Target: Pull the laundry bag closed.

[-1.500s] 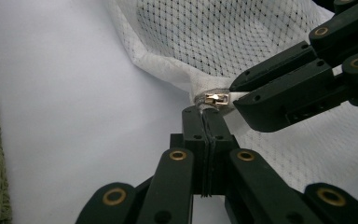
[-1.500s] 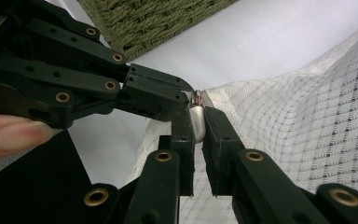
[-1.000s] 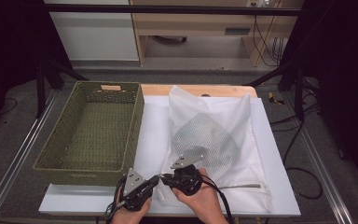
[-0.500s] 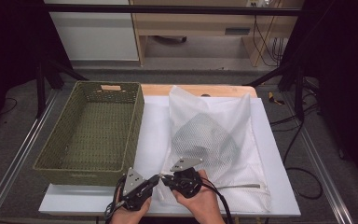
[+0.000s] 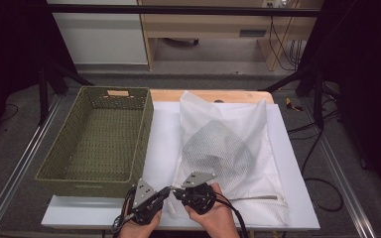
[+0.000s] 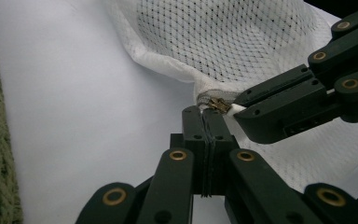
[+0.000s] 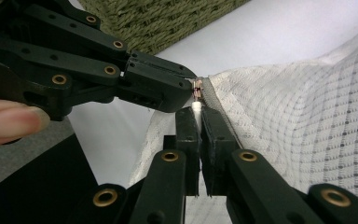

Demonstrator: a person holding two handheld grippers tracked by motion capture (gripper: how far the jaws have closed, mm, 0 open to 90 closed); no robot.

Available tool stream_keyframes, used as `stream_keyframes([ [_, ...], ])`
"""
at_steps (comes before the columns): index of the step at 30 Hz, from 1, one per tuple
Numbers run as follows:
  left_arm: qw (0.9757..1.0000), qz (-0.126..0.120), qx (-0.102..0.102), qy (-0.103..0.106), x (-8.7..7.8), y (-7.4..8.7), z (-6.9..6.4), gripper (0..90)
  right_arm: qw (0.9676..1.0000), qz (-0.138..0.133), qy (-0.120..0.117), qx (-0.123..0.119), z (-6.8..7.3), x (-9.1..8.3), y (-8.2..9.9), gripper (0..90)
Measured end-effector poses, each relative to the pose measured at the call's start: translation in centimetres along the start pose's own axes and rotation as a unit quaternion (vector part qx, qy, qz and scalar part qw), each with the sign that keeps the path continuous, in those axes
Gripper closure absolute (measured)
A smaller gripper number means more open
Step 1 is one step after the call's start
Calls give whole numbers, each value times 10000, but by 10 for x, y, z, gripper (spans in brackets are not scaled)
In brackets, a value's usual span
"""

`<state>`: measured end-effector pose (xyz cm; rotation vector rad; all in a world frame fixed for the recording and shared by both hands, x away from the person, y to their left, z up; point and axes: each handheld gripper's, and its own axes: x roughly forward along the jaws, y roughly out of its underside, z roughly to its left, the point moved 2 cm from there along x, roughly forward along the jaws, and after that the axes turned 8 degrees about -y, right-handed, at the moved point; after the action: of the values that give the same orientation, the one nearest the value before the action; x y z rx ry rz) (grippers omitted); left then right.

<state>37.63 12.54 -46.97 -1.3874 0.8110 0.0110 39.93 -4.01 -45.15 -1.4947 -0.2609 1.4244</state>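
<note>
A white mesh laundry bag lies on the white table sheet with a grey garment inside it. At its near left corner the two grippers meet tip to tip. My left gripper is shut on the fabric at the zipper's end, just below the brass slider. My right gripper has just been closing its jaws and is shut on the white zipper pull. The zipper runs right along the bag's near edge.
A green woven basket stands to the left of the bag, with nothing in it. The white sheet shows bare between basket and bag. A wooden table edge lies at the back, metal rails at both sides.
</note>
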Motion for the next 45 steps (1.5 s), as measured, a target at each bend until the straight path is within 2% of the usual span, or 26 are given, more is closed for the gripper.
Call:
stream_keyframes([
  [4,10000,-96,13,3,0,-1,-1,898,10000,-18,-66,10,-2,-3,0,870],
  [7,9998,-80,-36,169,0,-1,2,898,10000,15,-65,-8,-2,-4,-1,870],
  [11,9999,-90,-49,119,-1,-1,4,899,10000,58,-60,-42,-2,-2,-3,870],
  [15,9999,-110,-52,11,-3,-2,3,900,9999,-27,-106,-3,-2,-1,-4,872],
  [18,9999,-87,-124,62,-2,-1,3,900,9999,-42,-153,31,-4,-2,-3,871],
  [20,9999,-61,-91,78,-1,-1,3,900,9999,-22,-154,5,-4,-3,-2,872],
  [23,9996,-34,-228,184,0,-1,2,900,9998,-17,-176,-38,-6,-4,1,872],
  [27,9994,36,-236,240,0,-1,2,900,9998,-28,-186,-70,-7,-5,5,872],
  [28,9993,93,-218,279,0,0,2,900,9998,-6,-195,-69,-7,-4,5,872],
  [30,9984,203,-182,488,1,0,4,898,9996,100,-267,-44,-8,-4,7,871],
  [32,9970,366,-117,670,0,-3,6,889,9991,81,-387,-133,-9,-7,9,870],
  [35,9959,544,91,723,-3,-7,7,834,9986,87,-449,-247,-11,-9,9,869],
  [38,9954,637,289,648,-6,-8,10,742,9987,83,-451,-235,-14,-11,9,869],
  [41,9941,793,327,668,-6,-10,15,670,9985,74,-484,-231,-16,-12,9,869],
  [43,9944,766,316,655,-8,-13,16,664,9984,79,-497,-242,-17,-12,9,869],
  [45,9936,810,371,698,-8,-16,16,649,9984,97,-506,-233,-16,-12,9,869],
])
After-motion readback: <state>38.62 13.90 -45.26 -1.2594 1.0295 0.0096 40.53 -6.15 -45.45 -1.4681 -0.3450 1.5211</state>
